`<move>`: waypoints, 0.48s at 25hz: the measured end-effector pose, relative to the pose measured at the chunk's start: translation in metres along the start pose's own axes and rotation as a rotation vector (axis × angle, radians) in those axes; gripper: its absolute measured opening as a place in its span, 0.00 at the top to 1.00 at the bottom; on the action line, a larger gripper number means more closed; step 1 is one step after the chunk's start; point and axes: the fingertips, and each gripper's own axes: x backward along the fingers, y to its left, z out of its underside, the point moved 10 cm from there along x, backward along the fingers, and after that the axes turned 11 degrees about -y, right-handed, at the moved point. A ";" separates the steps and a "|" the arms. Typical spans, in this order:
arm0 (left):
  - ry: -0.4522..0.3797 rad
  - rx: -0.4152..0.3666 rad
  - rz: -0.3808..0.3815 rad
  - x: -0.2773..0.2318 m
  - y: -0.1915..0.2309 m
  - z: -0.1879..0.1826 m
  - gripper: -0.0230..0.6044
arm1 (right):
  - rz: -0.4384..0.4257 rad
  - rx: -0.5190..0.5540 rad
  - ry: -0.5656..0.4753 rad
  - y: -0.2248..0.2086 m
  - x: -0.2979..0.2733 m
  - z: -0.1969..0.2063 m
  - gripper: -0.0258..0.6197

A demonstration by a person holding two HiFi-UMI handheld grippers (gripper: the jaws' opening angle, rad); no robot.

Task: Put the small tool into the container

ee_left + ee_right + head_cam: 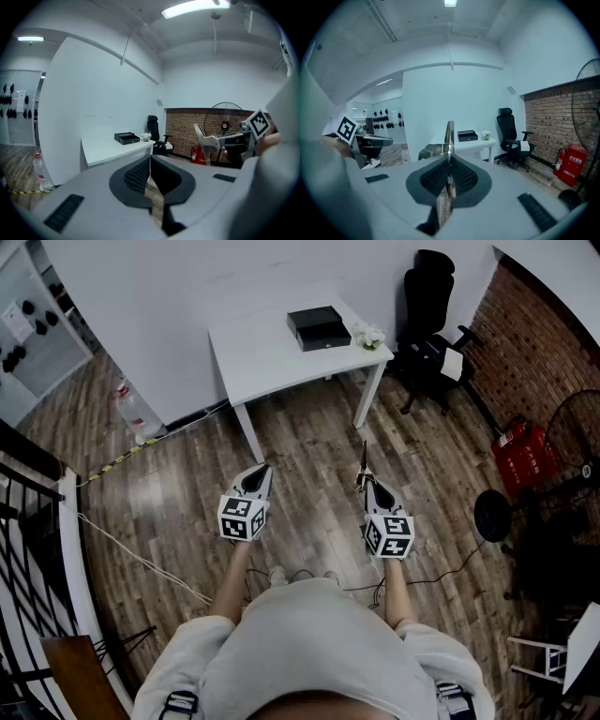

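Observation:
A black box-shaped container [319,328] sits on the far side of a white table [262,362], well ahead of both grippers. My right gripper [367,482] is shut on a thin flat metal tool [364,461] that sticks out forward past its tips. In the right gripper view the tool [449,136] stands upright between the closed jaws, with the container [467,135] beyond it. My left gripper [260,472] hangs level with the right one, over the wooden floor; its jaws are shut with nothing in them. The left gripper view shows the container [126,138] far off.
A small white bunch [369,336] lies beside the container. A black office chair [427,315] stands right of the table by a brick wall. A red canister [523,452] and a floor fan [493,515] are at the right. A plastic bottle [134,410] stands left of the table.

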 end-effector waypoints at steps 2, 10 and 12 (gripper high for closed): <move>-0.001 0.000 -0.001 -0.002 -0.005 -0.001 0.95 | -0.003 0.001 0.000 -0.004 0.001 -0.001 0.96; 0.006 -0.002 -0.027 -0.013 -0.020 0.001 0.95 | -0.028 -0.006 -0.005 -0.025 0.001 0.000 0.96; 0.005 -0.003 -0.035 -0.016 -0.027 0.002 0.95 | -0.036 -0.013 -0.009 -0.032 0.002 0.001 0.96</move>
